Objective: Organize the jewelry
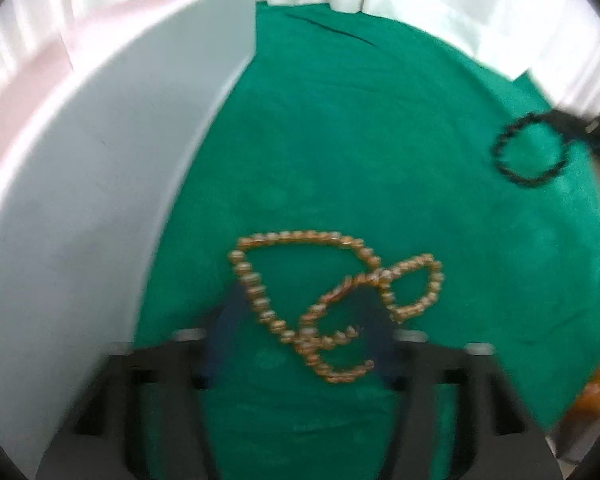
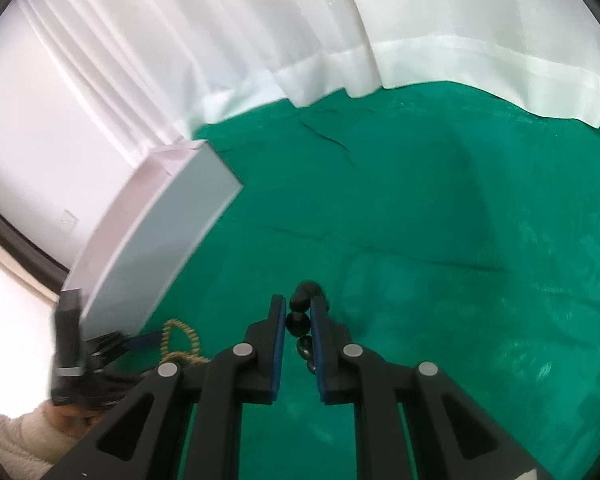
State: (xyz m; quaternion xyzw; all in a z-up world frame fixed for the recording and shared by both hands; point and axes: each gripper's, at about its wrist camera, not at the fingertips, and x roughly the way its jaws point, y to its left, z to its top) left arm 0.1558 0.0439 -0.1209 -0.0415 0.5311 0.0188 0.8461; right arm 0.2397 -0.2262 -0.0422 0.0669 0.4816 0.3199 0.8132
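Note:
A gold bead necklace (image 1: 332, 304) lies tangled on the green cloth (image 1: 360, 140). My left gripper (image 1: 300, 312) is open, its two fingers on either side of the necklace, low over it. A black bead bracelet (image 1: 530, 152) hangs as a ring from my right gripper at the far right of the left wrist view. In the right wrist view my right gripper (image 2: 299, 312) is shut on the black bracelet (image 2: 300, 320), beads showing between the blue pads. The necklace (image 2: 180, 340) and the left gripper (image 2: 112, 344) show at lower left there.
A white box (image 1: 112, 184) with a pale pink inside stands at the left, close beside my left gripper; it also shows in the right wrist view (image 2: 160, 240). White curtains (image 2: 260, 32) hang behind the table. The green cloth (image 2: 440, 220) has creases.

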